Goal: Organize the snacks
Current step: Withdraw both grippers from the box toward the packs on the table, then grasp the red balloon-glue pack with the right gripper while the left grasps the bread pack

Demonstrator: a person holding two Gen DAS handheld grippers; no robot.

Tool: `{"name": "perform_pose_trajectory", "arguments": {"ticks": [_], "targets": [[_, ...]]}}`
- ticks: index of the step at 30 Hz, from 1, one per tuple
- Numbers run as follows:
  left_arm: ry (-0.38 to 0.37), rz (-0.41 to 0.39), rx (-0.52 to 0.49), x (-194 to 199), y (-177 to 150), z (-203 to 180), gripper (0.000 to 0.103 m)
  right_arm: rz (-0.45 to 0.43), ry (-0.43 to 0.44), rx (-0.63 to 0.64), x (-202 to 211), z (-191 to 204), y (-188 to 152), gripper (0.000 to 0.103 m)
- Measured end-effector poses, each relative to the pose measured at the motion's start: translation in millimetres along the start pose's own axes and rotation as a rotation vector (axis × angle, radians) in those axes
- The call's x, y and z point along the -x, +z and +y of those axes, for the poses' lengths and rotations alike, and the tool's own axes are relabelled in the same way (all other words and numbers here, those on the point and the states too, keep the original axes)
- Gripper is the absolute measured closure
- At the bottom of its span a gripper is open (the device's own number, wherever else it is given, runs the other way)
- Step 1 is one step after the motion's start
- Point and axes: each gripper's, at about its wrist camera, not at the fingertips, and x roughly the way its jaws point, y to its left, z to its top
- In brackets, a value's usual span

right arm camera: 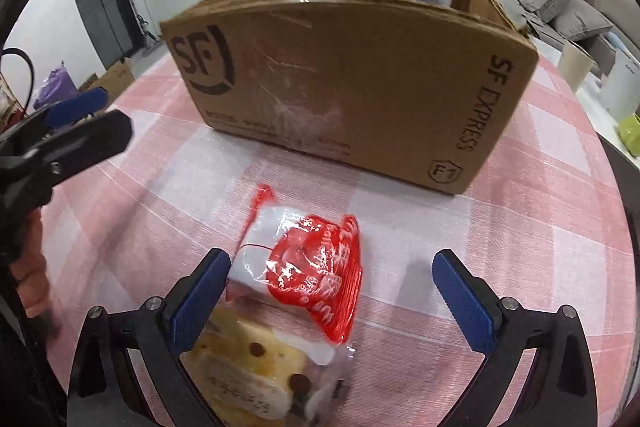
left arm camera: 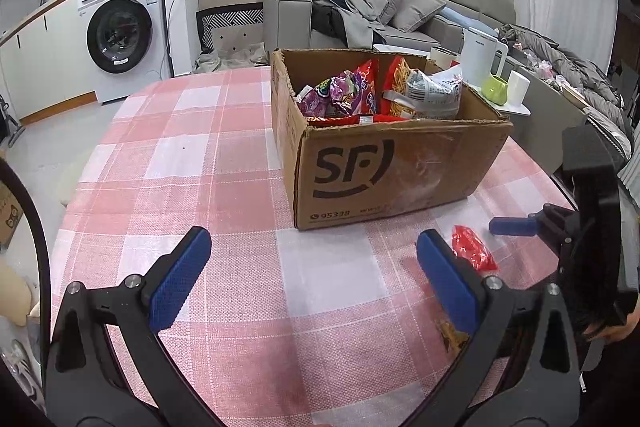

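Right wrist, clear red-ended bread packet (right arm camera: pixel 304 291), unopened

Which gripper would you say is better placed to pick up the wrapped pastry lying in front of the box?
Right. The right gripper is open with the wrapped pastry between its fingers; the left gripper is open over bare tablecloth.

My left tongs (left arm camera: pixel 312 277) and right tongs (right arm camera: pixel 330 301) show blue textured pads on black frames above a surface (left arm camera: pixel 224 163) covered in pink, red and white plaid. The cardboard box (left arm camera: pixel 384 167) is brown with black SF lettering, holding a purple packet (left arm camera: pixel 332 95), red packets (left arm camera: pixel 396 83) and a grey-and-white bag (left arm camera: pixel 434 89). The wrapped pastry (right arm camera: pixel 292 291) is clear plastic printed red and white over pale yellow cake with dark brown spots
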Motion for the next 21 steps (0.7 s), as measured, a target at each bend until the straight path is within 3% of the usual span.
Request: {"name": "perform_pose_trajectory", "arguments": {"ticks": [9,16,21], "targets": [[-0.007,0.016,-0.023,-4,-3,-5,0.001,-0.011,0.019,-0.029,-2,-11,3,0.004],[-0.016,0.022,-0.036,-6,-4,-9,0.001,-0.031,0.061,0.051,9,-1,0,0.04],[-0.021,0.027,-0.049,-7,-5,-13,0.001,-0.042,0.08,0.062,13,-2,2,0.052]]}}
